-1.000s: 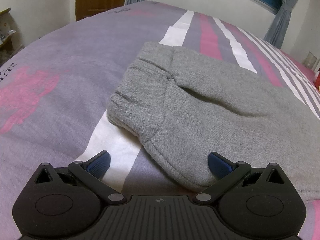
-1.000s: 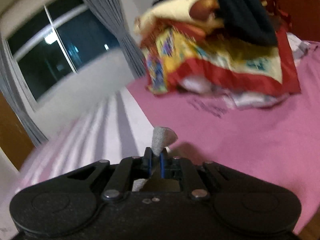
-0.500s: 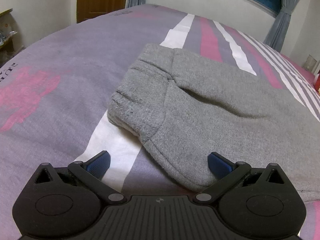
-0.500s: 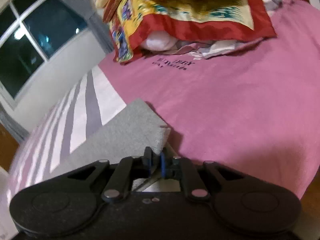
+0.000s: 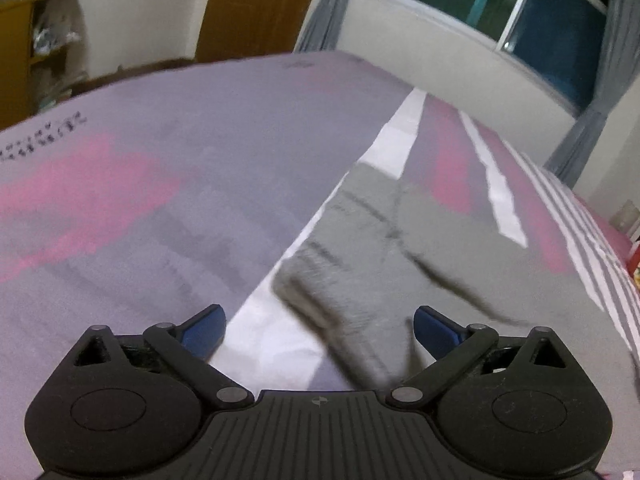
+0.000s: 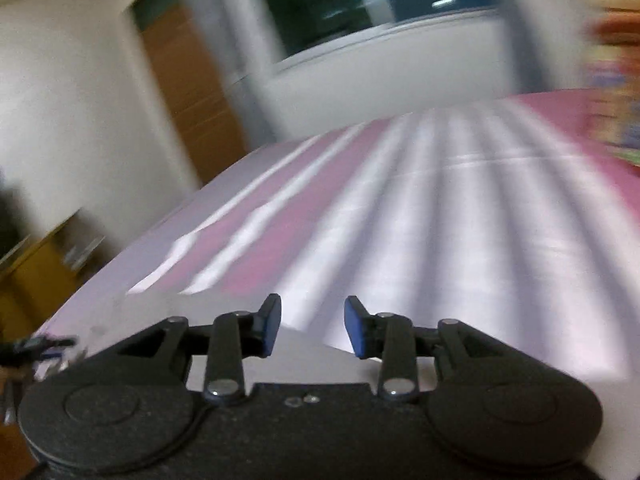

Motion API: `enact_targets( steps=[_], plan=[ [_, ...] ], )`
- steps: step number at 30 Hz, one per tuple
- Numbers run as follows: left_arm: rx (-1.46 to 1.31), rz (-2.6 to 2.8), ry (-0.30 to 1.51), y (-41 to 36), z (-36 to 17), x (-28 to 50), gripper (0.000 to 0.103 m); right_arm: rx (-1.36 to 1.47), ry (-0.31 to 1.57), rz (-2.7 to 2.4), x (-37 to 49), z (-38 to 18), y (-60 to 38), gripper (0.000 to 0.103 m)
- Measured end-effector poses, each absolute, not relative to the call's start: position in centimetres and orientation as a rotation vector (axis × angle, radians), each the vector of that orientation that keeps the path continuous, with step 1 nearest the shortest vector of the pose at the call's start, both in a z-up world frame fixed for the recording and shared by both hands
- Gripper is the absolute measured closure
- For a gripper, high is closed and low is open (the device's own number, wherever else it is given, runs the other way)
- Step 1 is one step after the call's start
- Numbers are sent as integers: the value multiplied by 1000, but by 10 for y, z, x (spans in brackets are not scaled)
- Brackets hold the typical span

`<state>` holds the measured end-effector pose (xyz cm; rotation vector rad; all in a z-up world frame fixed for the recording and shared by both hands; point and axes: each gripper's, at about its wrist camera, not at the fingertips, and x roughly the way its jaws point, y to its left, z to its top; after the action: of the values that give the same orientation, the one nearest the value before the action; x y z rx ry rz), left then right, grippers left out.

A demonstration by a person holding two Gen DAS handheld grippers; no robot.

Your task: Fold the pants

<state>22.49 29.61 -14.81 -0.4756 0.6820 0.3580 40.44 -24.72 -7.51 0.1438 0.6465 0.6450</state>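
The grey pants (image 5: 404, 264) lie folded on the bed in the left wrist view, blurred, running from the middle towards the lower right. My left gripper (image 5: 318, 330) stands wide open just before their near corner, which lies between the blue fingers without being pinched. In the right wrist view my right gripper (image 6: 312, 330) has its jaws opening, with nothing between the blue pads; behind them only the striped bedcover (image 6: 400, 220) shows, heavily blurred. No pants appear in that view.
The bed fills both views, its cover grey, pink and white-striped (image 5: 160, 208). A brown door (image 5: 256, 4), a window with curtains (image 5: 520, 12) and a wooden shelf (image 5: 28, 48) stand beyond it. A blurred colourful pile (image 6: 616, 80) sits at the right edge.
My right gripper let go of the grey pant corner, its jaws parted, and it swung left away from the colourful pile. The left gripper drew back and rolled a little, still open.
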Motion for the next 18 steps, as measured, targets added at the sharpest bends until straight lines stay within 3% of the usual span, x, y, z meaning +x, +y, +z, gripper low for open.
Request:
enact_targets(
  steps=[3,5,9,11,16,18],
  plan=[
    [-489,333,681,301,-156,227,4,68,714,737,448,-94,-180,66],
    [-504,312,674,304,-159,228,16,24,759,783,473,-109,-143,66],
    [-549,229,673,302,-166,228,57,-58,830,832,499,-134,-99,66],
    [-563,227,665,301,-170,227,57,-66,865,872,509,-140,-89,66],
    [-585,207,626,301,-178,220,59,-59,933,1031,515,-139,-80,77],
    [-605,204,606,301,-177,216,65,-148,909,1004,510,-137,-69,97]
  ],
)
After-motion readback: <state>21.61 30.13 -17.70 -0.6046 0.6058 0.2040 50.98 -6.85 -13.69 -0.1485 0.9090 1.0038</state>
